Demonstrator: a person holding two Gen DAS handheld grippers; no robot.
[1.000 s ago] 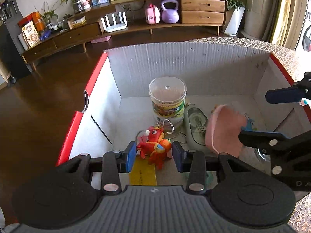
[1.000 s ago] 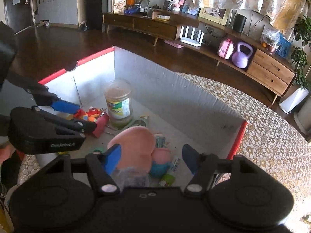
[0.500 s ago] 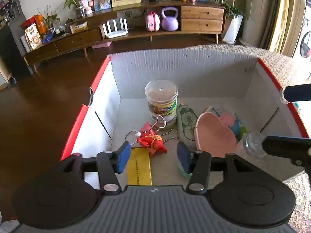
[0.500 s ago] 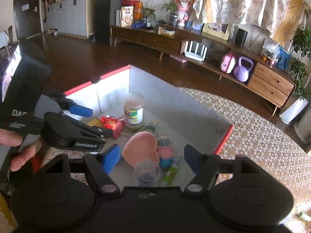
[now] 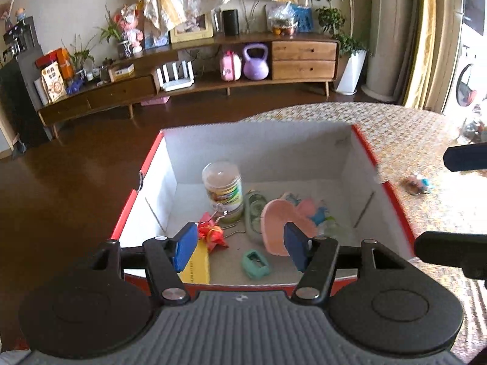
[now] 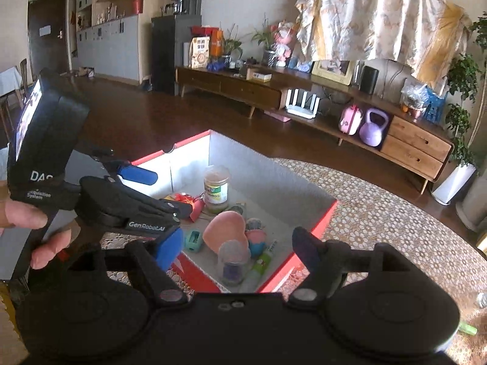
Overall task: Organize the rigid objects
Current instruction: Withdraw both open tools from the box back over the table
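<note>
A white box with a red rim [image 5: 138,194] [image 6: 330,213] stands on the patterned tablecloth. Inside lie a green-labelled jar [image 5: 223,191] [image 6: 216,188], a pink heart-shaped dish [image 5: 274,225] [image 6: 226,229], a red toy [image 5: 211,232] [image 6: 182,199], a yellow packet [image 5: 196,266], a teal sharpener [image 5: 255,263] [image 6: 194,240] and a small clear jar [image 6: 232,261]. My left gripper [image 5: 240,248] [image 6: 164,193] hovers above the box's near edge, its jaws opening with nothing between them. My right gripper [image 6: 236,249] hangs above the box's near right side, jaws also opening and empty.
A small toy [image 5: 417,182] lies on the tablecloth right of the box. A green object [image 6: 467,330] lies on the cloth at the far right. A hand [image 6: 24,219] holds the left gripper. A long wooden sideboard [image 5: 213,82] stands across the dark floor.
Both grippers have risen and drawn back from the box while their jaws widened. The red toy left the left jaws and the pink dish left the right jaws; both lie in the box.
</note>
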